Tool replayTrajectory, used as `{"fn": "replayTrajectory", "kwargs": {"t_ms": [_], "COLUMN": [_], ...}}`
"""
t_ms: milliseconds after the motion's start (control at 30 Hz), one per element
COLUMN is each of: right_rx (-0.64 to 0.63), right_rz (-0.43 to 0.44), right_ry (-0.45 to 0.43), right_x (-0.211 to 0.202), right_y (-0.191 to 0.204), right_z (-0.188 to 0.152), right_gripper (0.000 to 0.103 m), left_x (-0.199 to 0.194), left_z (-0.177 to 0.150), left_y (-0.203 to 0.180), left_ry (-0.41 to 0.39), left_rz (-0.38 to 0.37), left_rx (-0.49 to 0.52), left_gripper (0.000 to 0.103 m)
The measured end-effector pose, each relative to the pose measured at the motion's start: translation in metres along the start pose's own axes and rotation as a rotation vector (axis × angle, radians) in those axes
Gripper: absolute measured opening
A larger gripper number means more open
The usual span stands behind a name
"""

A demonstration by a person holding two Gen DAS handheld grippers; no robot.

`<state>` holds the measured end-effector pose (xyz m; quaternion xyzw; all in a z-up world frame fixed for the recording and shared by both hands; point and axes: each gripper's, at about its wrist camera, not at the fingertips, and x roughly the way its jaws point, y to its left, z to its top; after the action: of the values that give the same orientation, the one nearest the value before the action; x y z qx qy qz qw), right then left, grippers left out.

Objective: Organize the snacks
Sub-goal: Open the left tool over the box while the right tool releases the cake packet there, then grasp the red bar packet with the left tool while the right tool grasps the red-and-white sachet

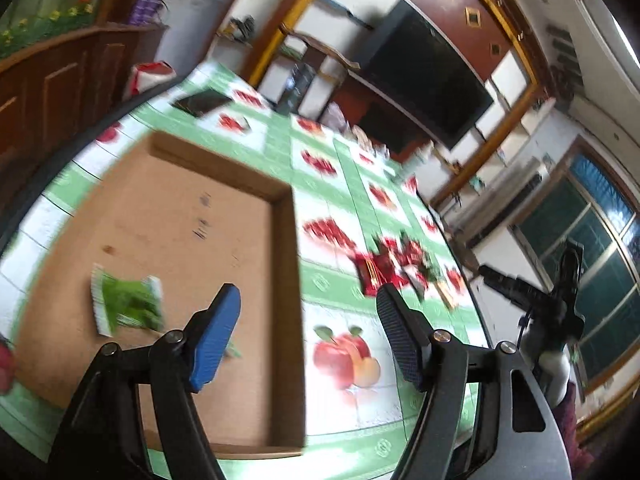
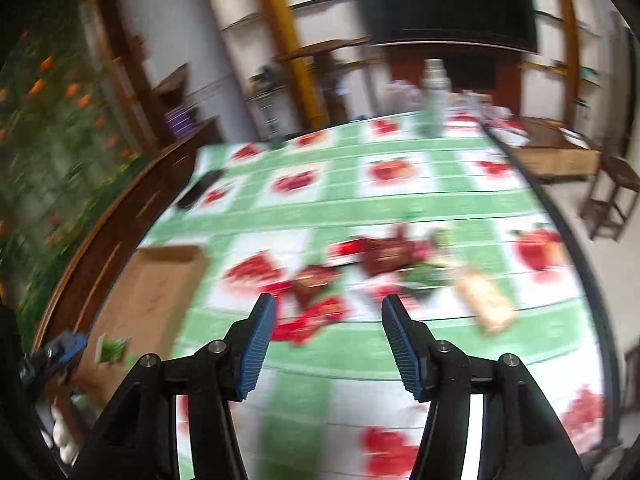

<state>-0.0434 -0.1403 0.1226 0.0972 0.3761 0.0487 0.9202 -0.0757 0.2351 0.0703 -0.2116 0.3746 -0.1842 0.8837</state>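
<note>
I have both cameras over a table covered by a green checked cloth [image 2: 304, 216] printed with fruit. My left gripper [image 1: 310, 316] stands with its fingers spread wide and nothing between them; it hangs above the right-hand wall of a shallow cardboard tray [image 1: 284, 264]. One green snack packet [image 1: 128, 304] lies flat on the tray floor, near the left finger but apart from it. In the right wrist view the same tray [image 2: 160, 280] and green packet [image 2: 113, 349] sit at the lower left.

My right gripper [image 2: 328, 316] is also spread wide and carries nothing. Just beyond its fingertips lies a loose heap of red snack packets [image 2: 320, 308] on the cloth, with a tan packet [image 2: 486, 304] to the right of the heap. Motion blur is heavy here, so I cannot count the red packets. The left wrist view shows that heap [image 1: 392, 264] outside the tray, to its right.
</note>
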Motion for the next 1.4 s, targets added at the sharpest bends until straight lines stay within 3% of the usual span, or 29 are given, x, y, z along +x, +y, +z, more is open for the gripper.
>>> {"fn": "replayTrajectory", "kwargs": {"t_ms": [167,467,567,667,733,767,967,1100,1200,1333,1400], "right_rx": [0.093,-0.049,-0.045,-0.046,-0.039,-0.031,0.018,0.03,0.048,0.058,0.056], "right_rz": [0.013,-0.052,-0.047,-0.049,-0.048,-0.042,0.017,0.045,0.063,0.069,0.067], "right_ry": [0.04,0.091,0.113,0.123,0.125,0.131,0.115,0.116,0.121,0.118,0.113], "right_x": [0.016,0.087,0.107,0.116,0.12,0.123,0.121,0.12,0.12,0.119,0.118], "right_y": [-0.046,-0.031,-0.032,-0.031,-0.032,-0.034,-0.043,-0.045,-0.046,-0.047,-0.047], "right_z": [-0.005,-0.011,-0.009,-0.01,-0.012,-0.012,-0.018,-0.02,-0.019,-0.019,-0.019], "right_gripper": [0.058,0.058,0.058,0.054,0.042,0.027,0.026,0.027,0.027,0.027,0.026], "left_x": [0.023,0.047,0.057,0.073,0.089,0.096,0.159,0.191,0.205,0.211,0.211], "left_z": [-0.01,-0.021,-0.018,-0.011,-0.005,-0.003,0.002,0.004,0.003,-0.003,-0.008], "left_y": [-0.026,-0.056,-0.061,-0.068,-0.076,-0.079,-0.093,-0.1,-0.109,-0.12,-0.125], "left_ry": [0.069,0.144,0.167,0.184,0.2,0.209,0.303,0.31,0.278,0.258,0.253], "left_rz": [0.001,0.061,0.07,0.071,0.069,0.064,0.06,0.126,0.18,0.209,0.229], "left_rx": [0.036,0.108,0.117,0.134,0.151,0.156,0.159,0.202,0.281,0.383,0.439], "left_gripper": [0.07,0.07,0.07,0.07,0.07,0.07,0.069,0.069,0.06,0.026,0.018]}}
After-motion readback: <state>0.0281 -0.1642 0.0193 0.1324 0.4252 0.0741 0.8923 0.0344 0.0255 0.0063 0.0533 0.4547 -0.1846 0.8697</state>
